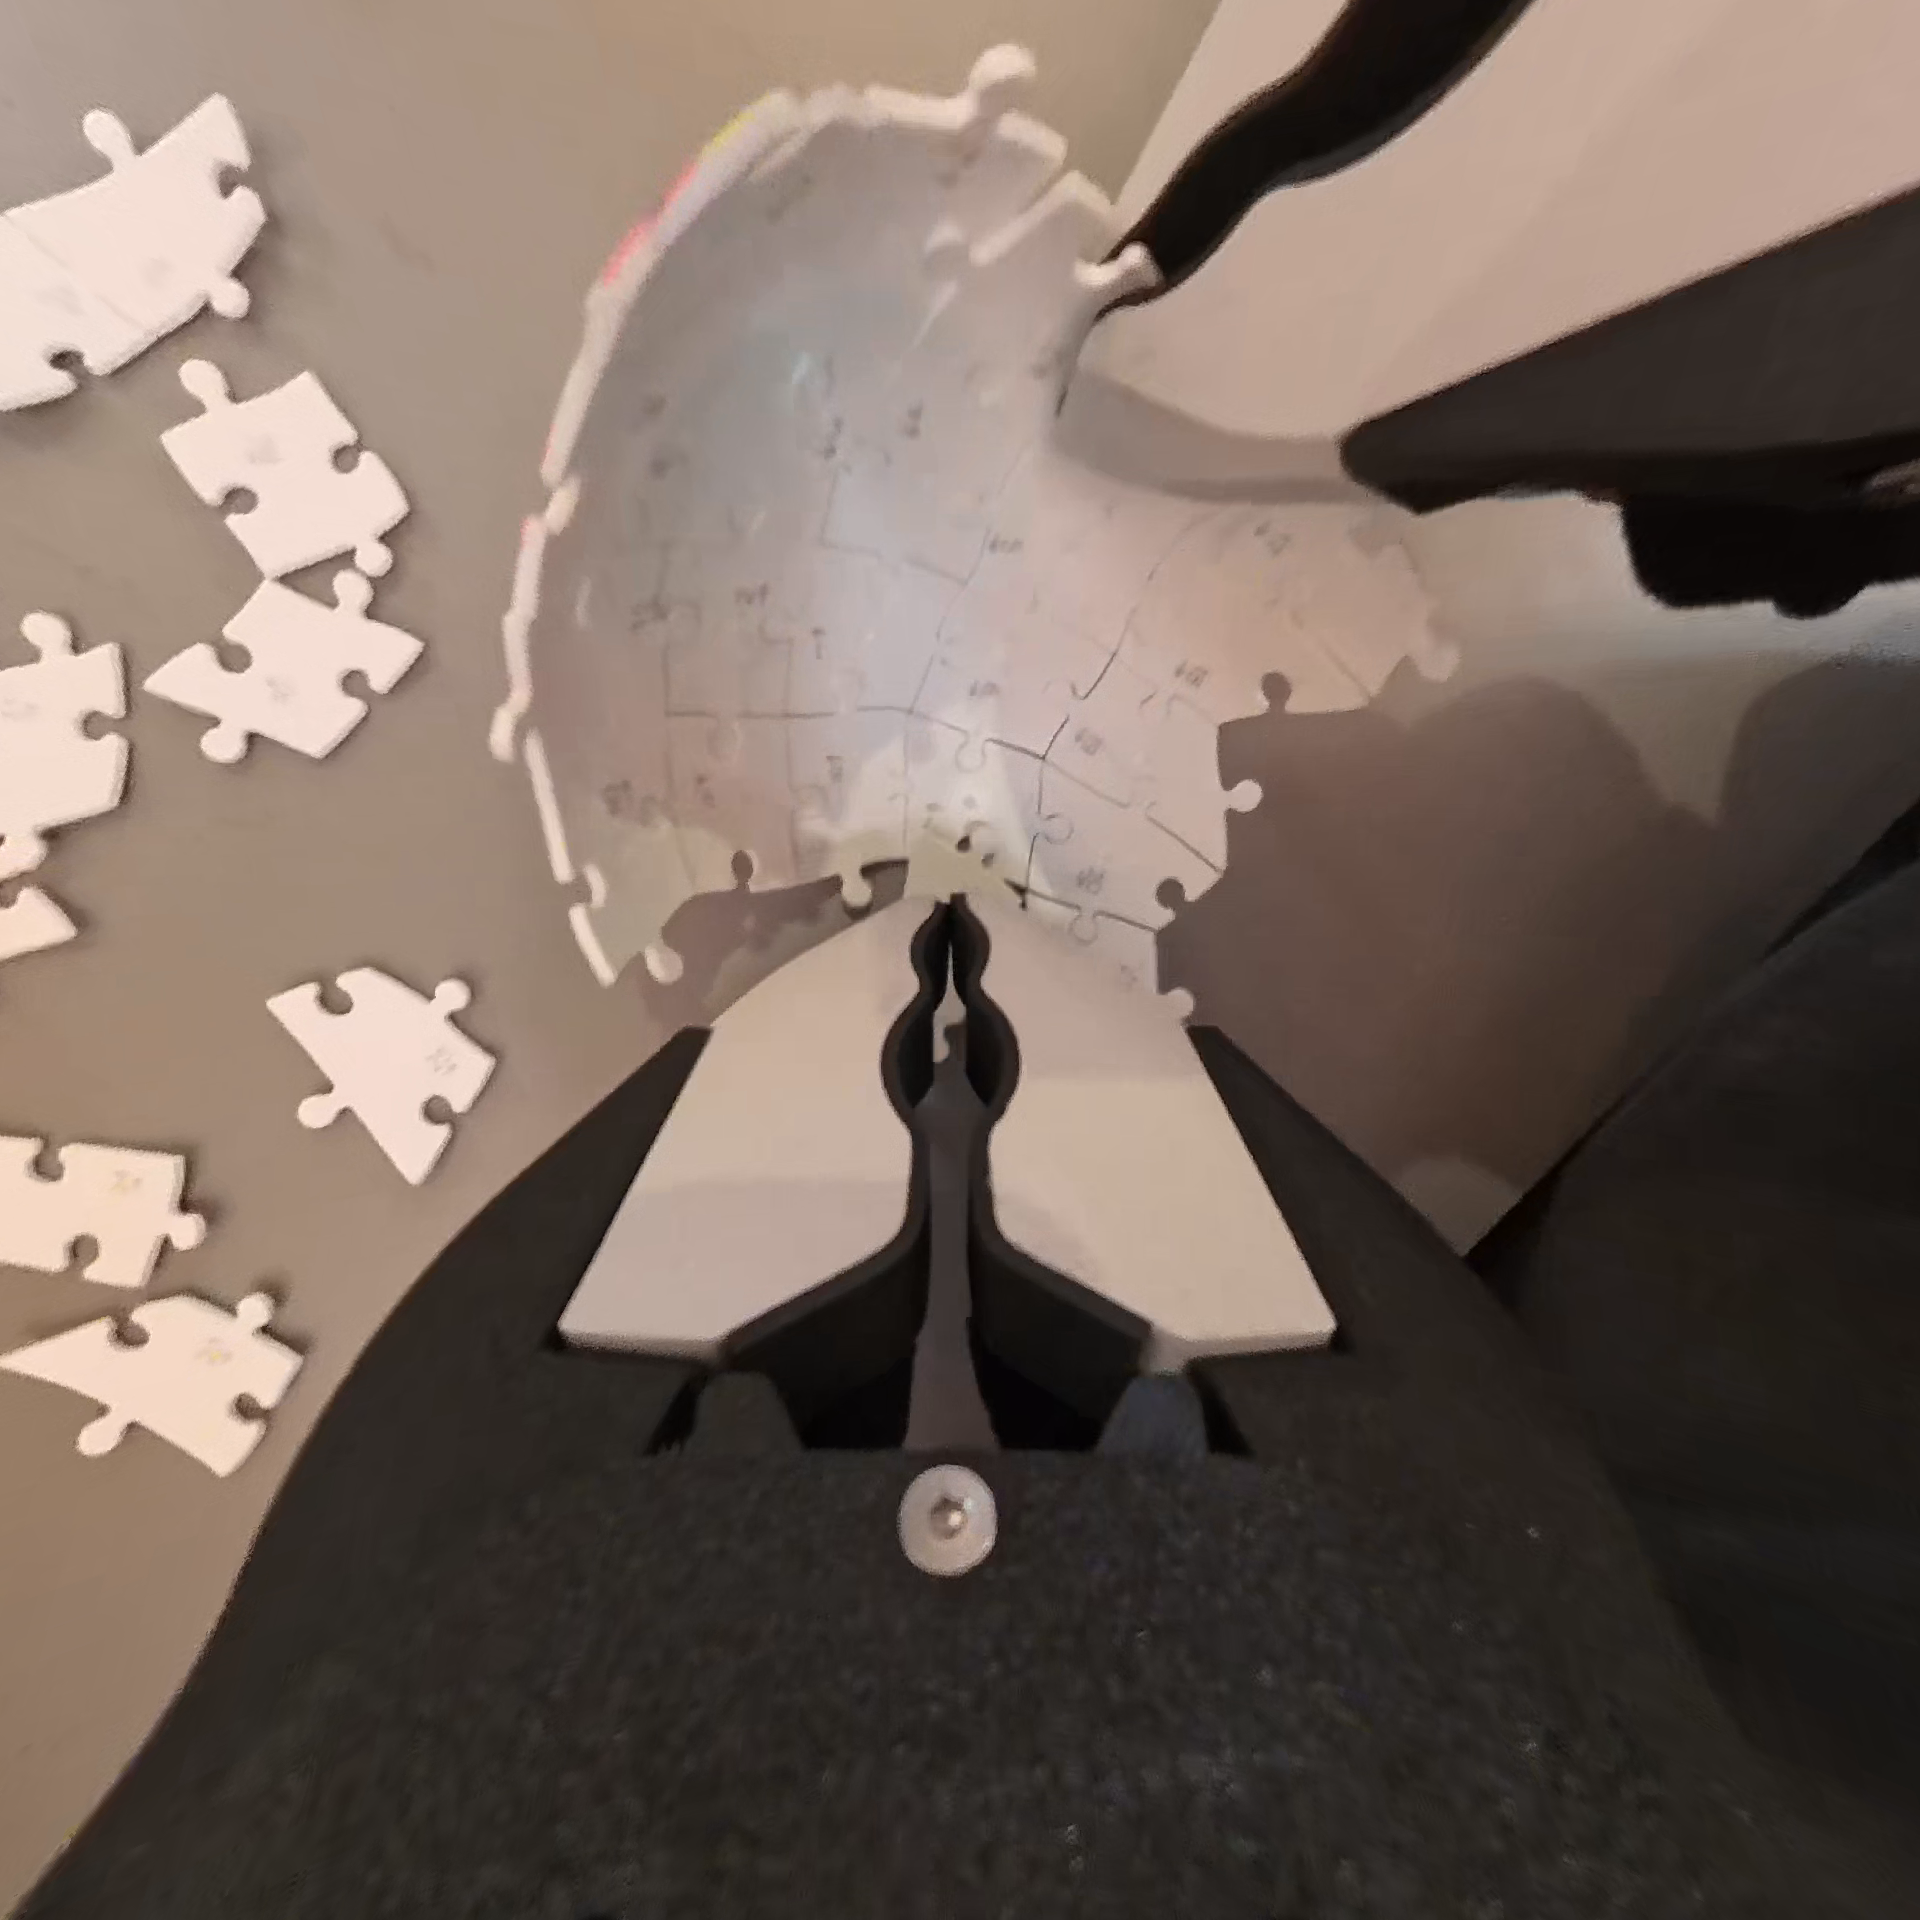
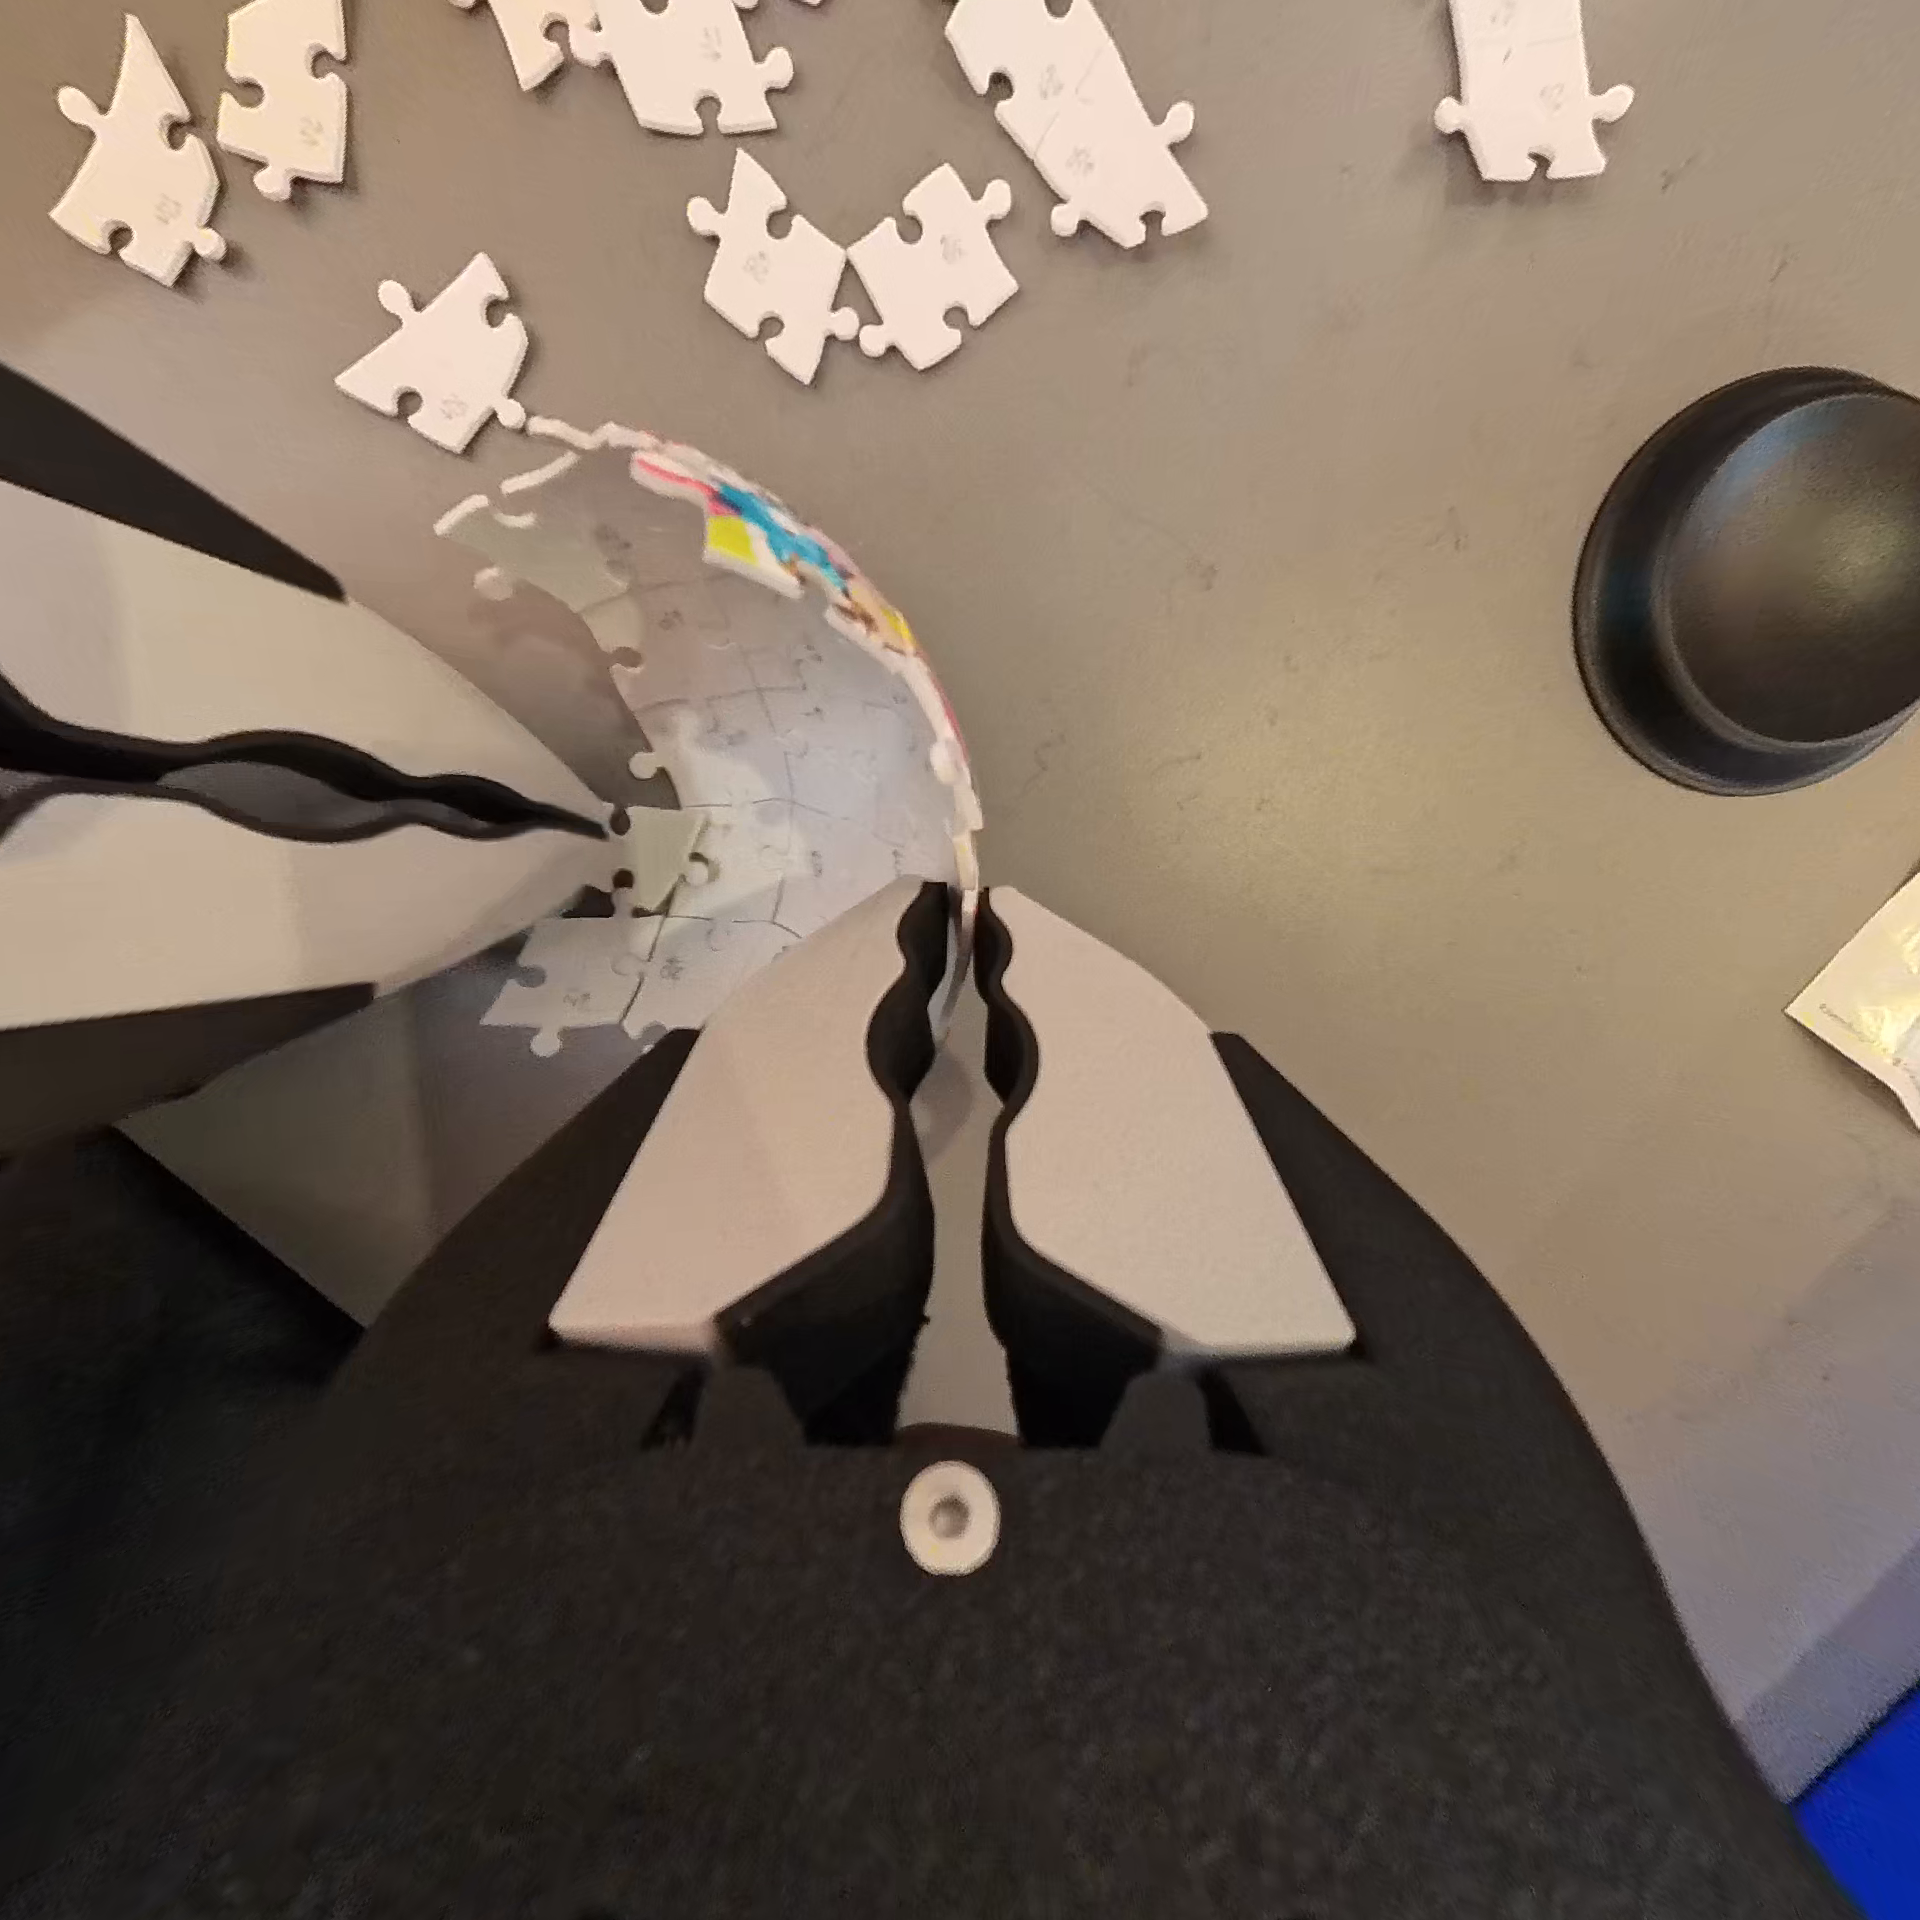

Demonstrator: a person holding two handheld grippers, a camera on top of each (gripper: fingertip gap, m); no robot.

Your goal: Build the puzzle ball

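Note:
The partly built puzzle ball [image 1: 831, 571] is an open white shell with its hollow inside facing me; its colourful printed outside shows in the right wrist view [image 2: 810, 748]. My left gripper [image 1: 951, 914] is shut on a small puzzle piece [image 1: 956, 868] at the shell's lower rim. In the right wrist view this gripper [image 2: 608, 826] comes in from the left, holding the piece [image 2: 660, 847] against the rim. My right gripper [image 2: 966, 904] is shut on the shell's rim; in the left wrist view it [image 1: 1127, 275] pinches a knob at the upper right.
Several loose white pieces [image 1: 281, 478] lie face down on the grey table [image 1: 436, 208], at the far side in the right wrist view [image 2: 769, 260]. A black round stand [image 2: 1766, 582] sits at the right. A crinkled clear packet [image 2: 1870, 997] lies at the right edge. There is about 8 cm between the tips of the two grippers. Measured from the fingertips, the crinkled clear packet [image 2: 1870, 997] is 25 cm or so from the right gripper and 30 cm from the left.

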